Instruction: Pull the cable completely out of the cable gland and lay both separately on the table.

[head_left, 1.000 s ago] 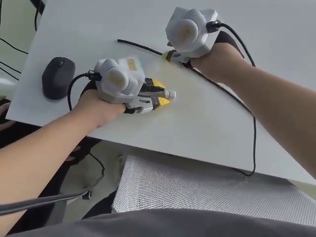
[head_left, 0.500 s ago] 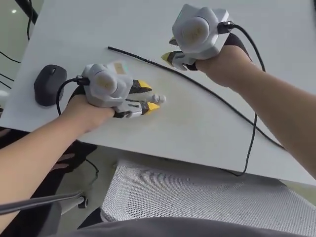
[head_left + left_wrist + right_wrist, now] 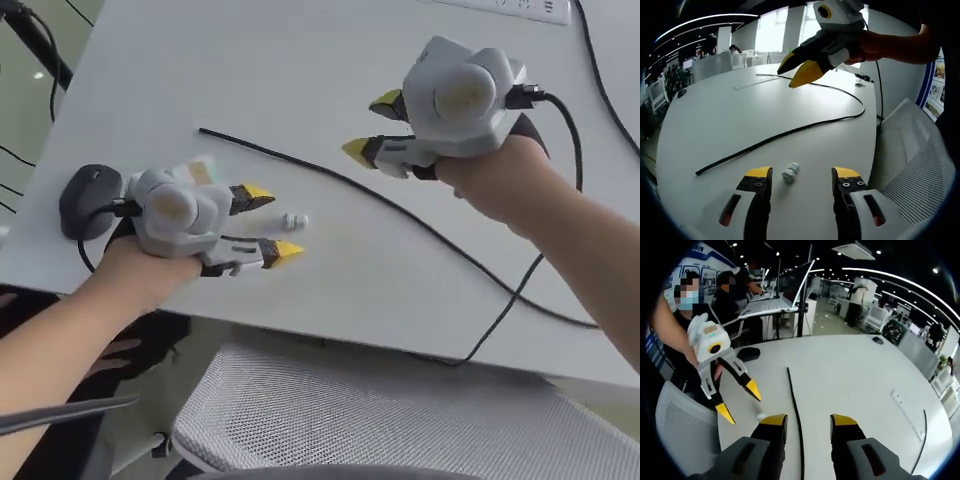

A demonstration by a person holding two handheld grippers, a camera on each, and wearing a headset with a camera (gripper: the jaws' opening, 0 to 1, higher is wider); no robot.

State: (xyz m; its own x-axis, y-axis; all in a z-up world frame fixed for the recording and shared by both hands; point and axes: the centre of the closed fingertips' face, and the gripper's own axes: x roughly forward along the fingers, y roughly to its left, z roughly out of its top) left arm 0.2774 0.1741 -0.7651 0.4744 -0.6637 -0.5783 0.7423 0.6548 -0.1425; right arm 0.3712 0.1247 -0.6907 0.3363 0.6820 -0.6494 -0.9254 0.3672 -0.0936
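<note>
Cable gland (image 3: 293, 220) lies on the desk (image 3: 200, 60) near its front edge, between the spread jaws of the left claw (image 3: 270, 221), untouched. Cable (image 3: 420, 226) lies apart from it, slanting toward the right front edge. Right claw (image 3: 370, 125) is spread, empty, held above the cable. Step judged: release. Both claws are best lifted straight off, so neither part is nudged.

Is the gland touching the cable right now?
Apart. The left gripper view shows bare table between the gland and the cable.
</note>
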